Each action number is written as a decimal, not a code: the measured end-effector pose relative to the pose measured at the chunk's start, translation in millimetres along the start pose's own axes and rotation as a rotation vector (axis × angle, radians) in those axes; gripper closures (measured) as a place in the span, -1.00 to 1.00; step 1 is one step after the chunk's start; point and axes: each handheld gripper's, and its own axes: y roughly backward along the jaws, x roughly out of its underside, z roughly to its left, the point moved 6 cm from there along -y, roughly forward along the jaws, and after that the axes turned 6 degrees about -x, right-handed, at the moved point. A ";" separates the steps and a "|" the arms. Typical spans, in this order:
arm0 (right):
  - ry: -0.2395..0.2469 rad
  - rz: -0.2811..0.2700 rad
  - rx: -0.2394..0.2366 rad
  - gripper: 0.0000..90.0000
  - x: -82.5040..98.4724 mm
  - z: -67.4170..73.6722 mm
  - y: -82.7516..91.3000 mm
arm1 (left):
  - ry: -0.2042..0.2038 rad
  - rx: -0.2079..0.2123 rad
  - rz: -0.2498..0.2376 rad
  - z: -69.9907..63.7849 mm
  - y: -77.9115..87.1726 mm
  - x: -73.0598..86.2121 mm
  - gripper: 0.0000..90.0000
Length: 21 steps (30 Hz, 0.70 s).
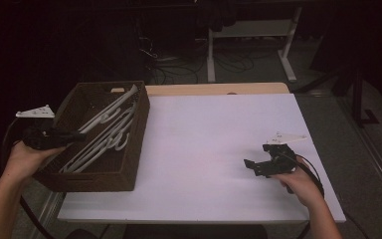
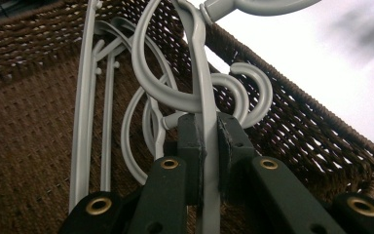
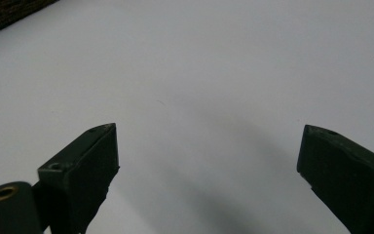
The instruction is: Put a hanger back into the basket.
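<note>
I can read no brand, label or writing on anything here. My left claw [image 2: 207, 141] is clamped on the thin flat bar of a pale grey plastic hanger [image 2: 200, 73], its black pads pressing either side of the bar just below the smooth, rounded hook. That hanger sits over the dark brown woven basket [image 1: 129, 144] at the left of the worktop [image 1: 219, 149], and more grey hangers [image 1: 104, 134] lie lengthwise inside on the tightly plaited floor, their hooks curling in overlapping loops. The basket is rectangular with coarse, ribbed wicker walls. My right claw [image 1: 258, 167] rests on the plain, matt white worktop at the right, well apart from the basket, with its blocky black jaws spread wide and nothing between them.
</note>
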 end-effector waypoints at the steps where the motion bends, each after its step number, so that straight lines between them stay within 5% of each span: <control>1: -0.001 0.001 0.001 -0.83 0.0 -0.2 0.0 | -0.004 0.001 0.006 -0.2 -2.2 -0.7 0.83; 9: -0.004 -0.001 0.002 -0.83 0.4 -1.1 1.6 | 0.038 0.033 0.034 8.4 -25.2 4.7 0.82; 11: -0.005 -0.002 0.002 -0.82 0.8 -2.1 2.0 | 0.041 0.004 0.036 11.7 -25.4 9.4 0.79; 12: -0.005 -0.003 0.002 -0.82 0.9 -2.5 2.1 | 0.045 -0.031 0.034 14.4 -25.3 11.4 0.48; 21: -0.002 -0.005 -0.005 -0.82 -1.2 -0.2 1.8 | 0.053 -0.056 -0.022 16.7 -21.3 5.2 0.03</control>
